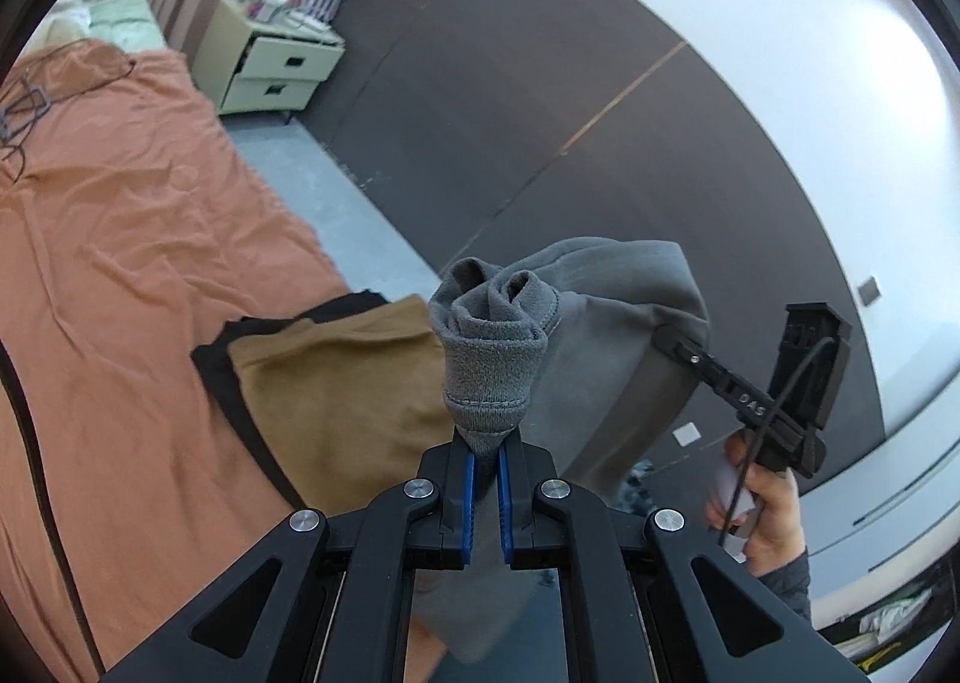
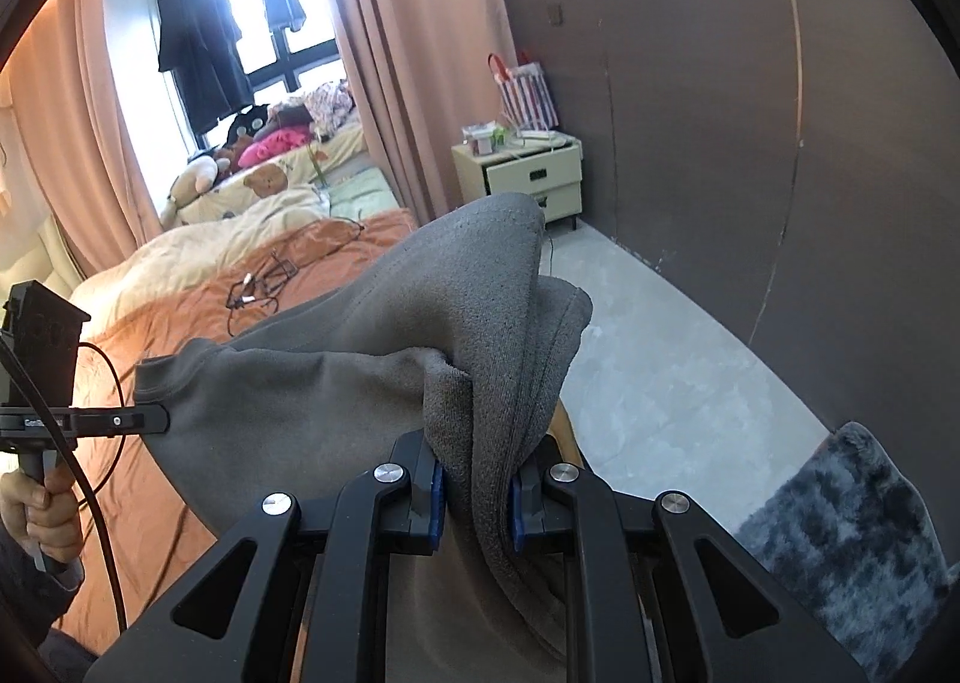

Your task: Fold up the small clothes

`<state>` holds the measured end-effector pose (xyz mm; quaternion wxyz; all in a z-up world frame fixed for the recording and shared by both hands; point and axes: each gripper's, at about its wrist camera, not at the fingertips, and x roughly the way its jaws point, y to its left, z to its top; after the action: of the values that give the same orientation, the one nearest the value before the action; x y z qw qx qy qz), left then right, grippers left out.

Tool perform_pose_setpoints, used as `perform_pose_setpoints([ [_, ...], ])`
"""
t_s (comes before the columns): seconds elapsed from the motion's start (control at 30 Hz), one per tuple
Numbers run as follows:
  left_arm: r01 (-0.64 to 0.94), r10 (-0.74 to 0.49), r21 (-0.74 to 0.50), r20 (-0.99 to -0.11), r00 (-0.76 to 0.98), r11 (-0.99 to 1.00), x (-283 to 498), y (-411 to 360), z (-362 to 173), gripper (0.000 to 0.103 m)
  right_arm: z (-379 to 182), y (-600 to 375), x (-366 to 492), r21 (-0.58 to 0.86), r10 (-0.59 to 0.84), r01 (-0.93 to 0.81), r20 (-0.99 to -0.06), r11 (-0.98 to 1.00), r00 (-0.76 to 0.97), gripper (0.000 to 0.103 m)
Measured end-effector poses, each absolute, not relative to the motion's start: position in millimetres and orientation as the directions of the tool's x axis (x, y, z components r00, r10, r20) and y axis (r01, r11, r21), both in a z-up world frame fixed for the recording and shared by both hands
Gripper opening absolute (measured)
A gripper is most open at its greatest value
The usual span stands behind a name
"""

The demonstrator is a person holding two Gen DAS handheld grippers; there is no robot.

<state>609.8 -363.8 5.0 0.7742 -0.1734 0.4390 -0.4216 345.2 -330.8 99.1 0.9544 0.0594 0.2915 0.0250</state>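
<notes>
A grey garment point(image 1: 606, 359) hangs in the air between both grippers above the orange bed. My left gripper point(image 1: 486, 458) is shut on a bunched corner of it, the cloth bulging up past the blue pads. My right gripper point(image 2: 477, 488) is shut on a thick fold of the same grey garment point(image 2: 336, 401), which drapes left toward the other tool. In the left wrist view the right gripper's tip point(image 1: 678, 341) touches the cloth at the far side. In the right wrist view the left gripper's tip point(image 2: 153, 419) meets the cloth's left edge.
A folded tan garment point(image 1: 336, 395) lies on a black one point(image 1: 216, 359) on the orange bedspread point(image 1: 120, 263). Cables point(image 2: 264, 281) lie further up the bed. A pale nightstand point(image 2: 528, 173) stands by the dark wall. A grey fluffy rug point(image 2: 852, 527) covers the floor at right.
</notes>
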Motion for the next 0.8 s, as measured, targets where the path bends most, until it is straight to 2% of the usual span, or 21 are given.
perform_pose_setpoints([
  [0.33, 0.443, -0.764, -0.629, -0.582, 0.278, 0.639, 673, -366, -65, 0.006, 59, -304, 425, 0.139, 0.093, -0.005, -0.63, 0.99, 0.771, 0.013],
  [0.4, 0.41, -0.74, -0.62, -0.604, 0.295, 0.669, 685, -364, -84, 0.007, 45, -298, 452, 0.129, 0.054, 0.045, -0.674, 0.991, 0.737, 0.018],
  [0.47, 0.364, -0.679, -0.577, -0.667, 0.306, 0.731, 696, -365, -106, 0.012, 38, -313, 464, 0.117, 0.015, 0.099, -0.718, 0.988, 0.696, 0.028],
  [0.5, 0.352, -0.661, -0.563, -0.684, 0.309, 0.747, 698, -365, -112, 0.013, 34, -310, 470, 0.106, -0.001, 0.114, -0.728, 0.988, 0.686, 0.029],
  [0.6, 0.347, -0.624, -0.522, -0.699, 0.35, 0.779, 697, -360, -117, 0.013, 46, -298, 474, 0.07, -0.044, 0.132, -0.708, 0.989, 0.704, 0.029],
  [0.7, 0.369, -0.623, -0.504, -0.678, 0.391, 0.781, 693, -357, -105, 0.013, 54, -291, 465, 0.028, -0.085, 0.146, -0.695, 0.989, 0.714, 0.029],
  [0.8, 0.422, -0.65, -0.503, -0.66, 0.375, 0.754, 693, -368, -99, 0.013, 45, -277, 466, 0.011, -0.07, 0.114, -0.735, 0.993, 0.674, 0.028],
])
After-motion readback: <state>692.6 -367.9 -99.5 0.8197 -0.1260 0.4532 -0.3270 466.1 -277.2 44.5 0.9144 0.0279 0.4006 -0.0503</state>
